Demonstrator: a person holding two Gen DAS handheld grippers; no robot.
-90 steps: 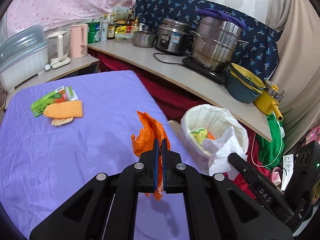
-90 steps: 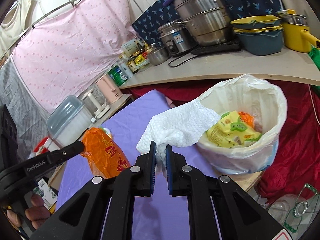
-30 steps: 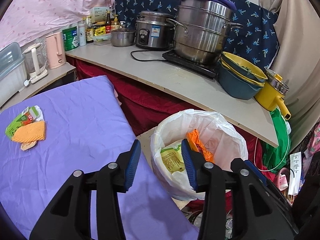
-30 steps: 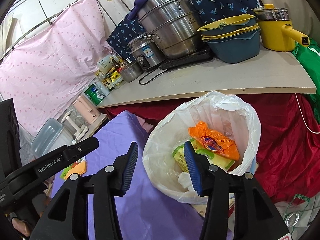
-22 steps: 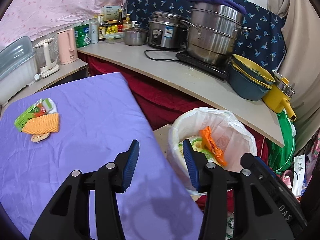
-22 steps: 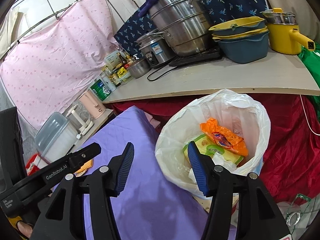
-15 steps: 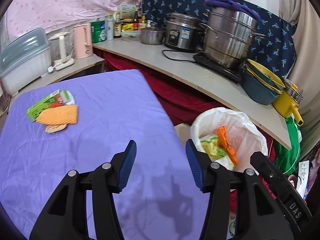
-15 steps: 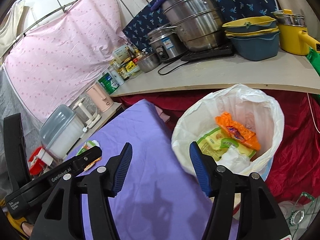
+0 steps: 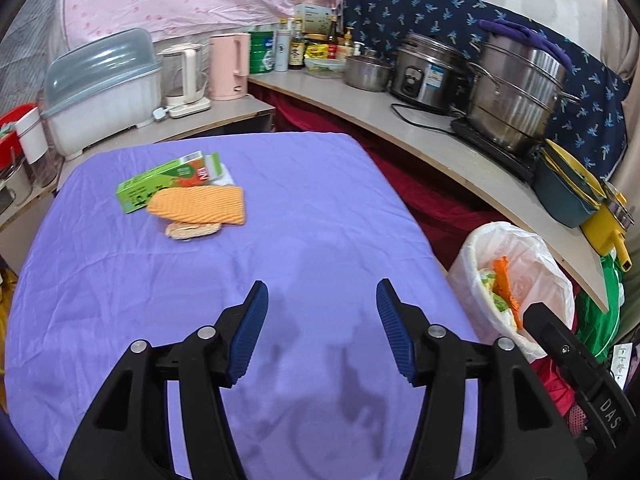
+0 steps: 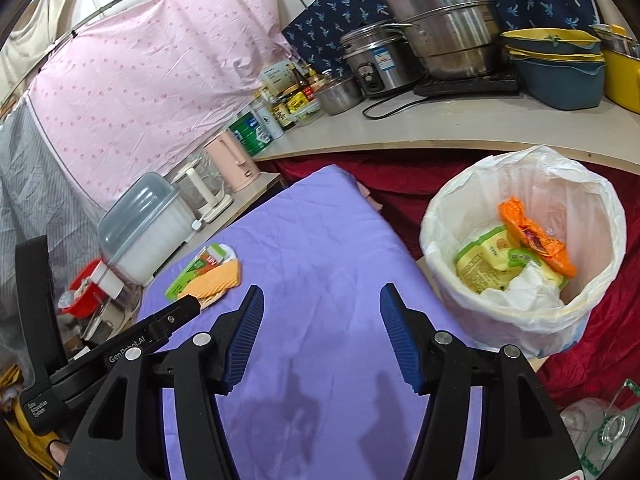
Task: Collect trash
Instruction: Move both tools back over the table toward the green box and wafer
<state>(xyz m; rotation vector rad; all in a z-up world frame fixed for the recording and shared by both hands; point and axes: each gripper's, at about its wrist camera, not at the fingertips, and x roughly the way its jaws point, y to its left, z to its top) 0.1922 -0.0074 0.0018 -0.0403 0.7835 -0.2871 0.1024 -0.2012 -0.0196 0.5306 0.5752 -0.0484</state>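
A green carton [image 9: 168,186], an orange ridged wrapper [image 9: 198,210] and a small beige piece [image 9: 193,231] lie together on the purple table [image 9: 320,216], far left of centre. They also show in the right wrist view: the carton [image 10: 192,270] and the wrapper [image 10: 218,280]. A bin lined with a white bag [image 10: 592,312] stands off the table's right edge and holds an orange bag [image 10: 534,240], a yellow-green packet [image 10: 486,264] and white tissue [image 10: 528,290]. My left gripper [image 9: 320,312] and my right gripper [image 10: 320,314] are open and empty above the table's near part.
A curved counter [image 9: 440,148] behind the table carries steel pots, a rice cooker, bowls, a yellow pot, bottles and kettles. A lidded plastic box [image 9: 100,88] stands at the far left. Red cloth hangs below the counter. The bin also shows in the left wrist view [image 9: 552,280].
Three seconds ago each gripper was shut on trash, the orange bag and the white tissue. Both pieces now lie in the bin. Both grippers are open and have swung left over the table.
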